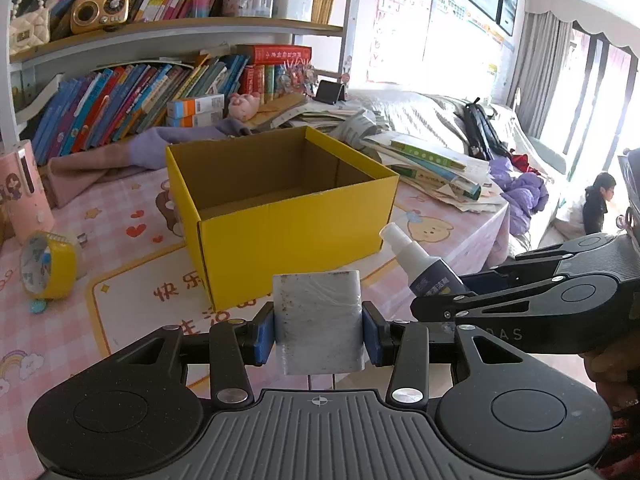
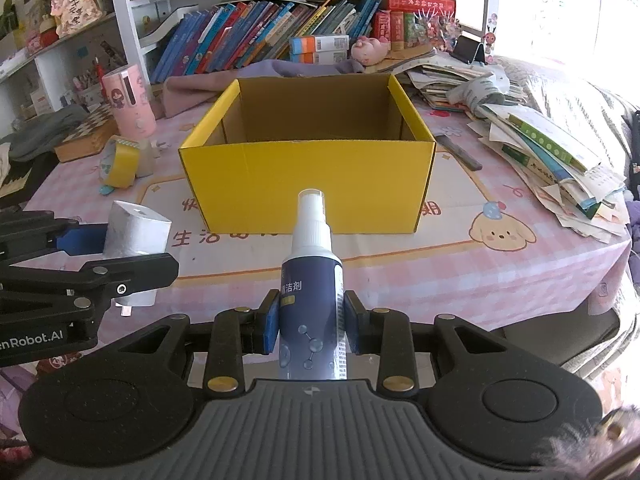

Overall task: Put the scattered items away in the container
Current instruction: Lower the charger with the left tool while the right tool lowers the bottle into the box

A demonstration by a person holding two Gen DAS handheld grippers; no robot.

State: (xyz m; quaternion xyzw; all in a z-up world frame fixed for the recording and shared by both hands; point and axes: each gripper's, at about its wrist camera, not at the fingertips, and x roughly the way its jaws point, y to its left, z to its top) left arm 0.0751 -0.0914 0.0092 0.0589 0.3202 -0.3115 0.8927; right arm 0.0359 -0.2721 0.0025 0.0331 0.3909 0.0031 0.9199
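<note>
An open yellow cardboard box (image 1: 288, 216) stands on the pink tablecloth, empty inside; it also shows in the right wrist view (image 2: 308, 184). My left gripper (image 1: 319, 334) is shut on a white charger plug (image 1: 319, 320), held above the table in front of the box; the plug also shows in the right wrist view (image 2: 134, 252). My right gripper (image 2: 311, 322) is shut on a dark blue spray bottle (image 2: 312, 280) with a white nozzle, pointing at the box; the bottle also shows in the left wrist view (image 1: 424, 266). A yellow tape roll (image 1: 48, 264) lies left of the box.
A pink cylinder (image 2: 128, 100) and a chessboard box (image 2: 86, 132) stand at the left. Stacked papers and books (image 2: 552, 156) fill the right side. A black comb (image 2: 458, 152) lies right of the box. Bookshelves (image 2: 280, 40) are behind.
</note>
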